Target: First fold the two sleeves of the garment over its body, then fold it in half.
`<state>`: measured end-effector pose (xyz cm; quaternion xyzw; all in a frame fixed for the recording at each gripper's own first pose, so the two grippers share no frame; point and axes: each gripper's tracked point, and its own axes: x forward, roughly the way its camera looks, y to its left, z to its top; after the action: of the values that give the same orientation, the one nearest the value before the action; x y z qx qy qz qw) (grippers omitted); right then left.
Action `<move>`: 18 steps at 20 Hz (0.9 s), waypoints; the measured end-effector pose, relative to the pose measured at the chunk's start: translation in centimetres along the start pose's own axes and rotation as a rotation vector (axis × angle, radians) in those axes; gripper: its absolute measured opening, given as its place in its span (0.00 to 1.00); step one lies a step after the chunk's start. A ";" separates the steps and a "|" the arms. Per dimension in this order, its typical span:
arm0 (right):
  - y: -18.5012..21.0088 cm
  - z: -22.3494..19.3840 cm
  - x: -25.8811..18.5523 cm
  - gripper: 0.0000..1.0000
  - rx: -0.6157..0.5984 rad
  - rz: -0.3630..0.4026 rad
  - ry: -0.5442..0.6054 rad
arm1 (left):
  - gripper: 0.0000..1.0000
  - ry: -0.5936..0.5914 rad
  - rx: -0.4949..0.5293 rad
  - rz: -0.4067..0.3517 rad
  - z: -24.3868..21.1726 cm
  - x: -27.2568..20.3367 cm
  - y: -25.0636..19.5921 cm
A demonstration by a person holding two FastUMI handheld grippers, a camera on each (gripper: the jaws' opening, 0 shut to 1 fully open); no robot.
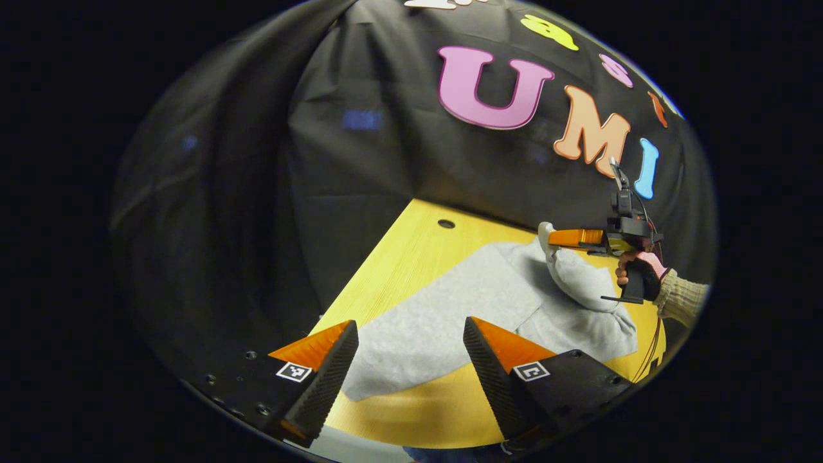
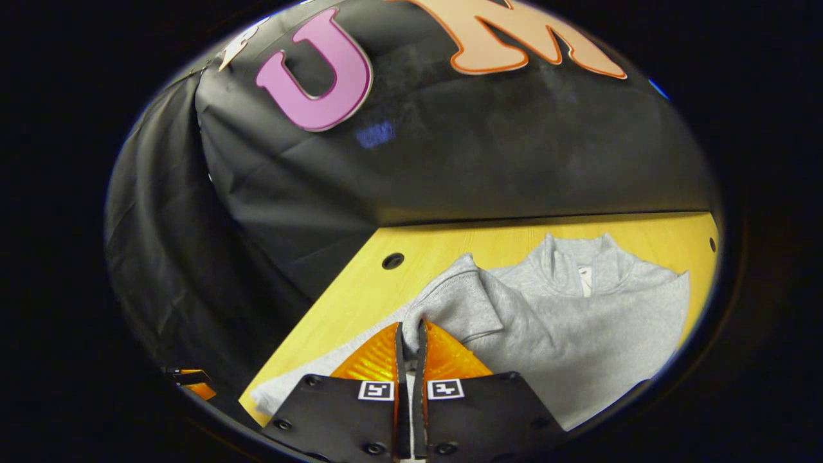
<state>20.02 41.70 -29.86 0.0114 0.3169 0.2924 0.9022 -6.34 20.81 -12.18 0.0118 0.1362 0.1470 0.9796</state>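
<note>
Fingers of the left gripper point(image 1: 411, 360) stand wide apart at the bottom of the left gripper view, holding nothing, poised over the near hem of the garment point(image 1: 443, 308). That grey sweatshirt lies flat on the yellow wooden table point(image 1: 411, 257), its collar toward the far edge and its hem toward the near edge.

In the right gripper view, the right gripper point(image 2: 409, 334) has its two fingers pressed together on a fold of grey fabric: the sleeve point(image 2: 460, 302). From there the sleeve rises to its cuff, which lies doubled over the body of the garment, just below the collar point(image 2: 582, 260).

From the left gripper view, the right gripper point(image 1: 546, 238) shows farther off, level, pointing across the table with the sleeve point(image 1: 582, 280) hanging from its tip in a raised loop above the body. A hand point(image 1: 633, 267) wraps its pistol grip, knuckles outward, with a ribbed knit cuff point(image 1: 681, 299) at the wrist.

A round hole point(image 1: 446, 224) sits in the table near its far edge, beside the black booth wall point(image 1: 360, 128).
</note>
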 end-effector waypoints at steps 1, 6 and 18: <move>0.6 -0.5 0.4 0.08 -0.018 -0.005 0.020 | 0.97 0.016 -0.006 0.007 -1.0 -0.2 0.5; 2.6 -1.9 1.2 0.61 -0.040 0.050 0.071 | 0.97 0.088 -0.005 0.043 -4.4 0.4 1.3; -0.6 1.7 -6.9 0.98 -0.130 -0.049 -0.069 | 0.98 0.222 0.030 0.085 -11.0 4.1 4.2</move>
<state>16.98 37.84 -24.70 -0.0447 0.2664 0.2898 0.9182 -6.68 25.80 -23.56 0.0157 0.2452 0.1866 0.9512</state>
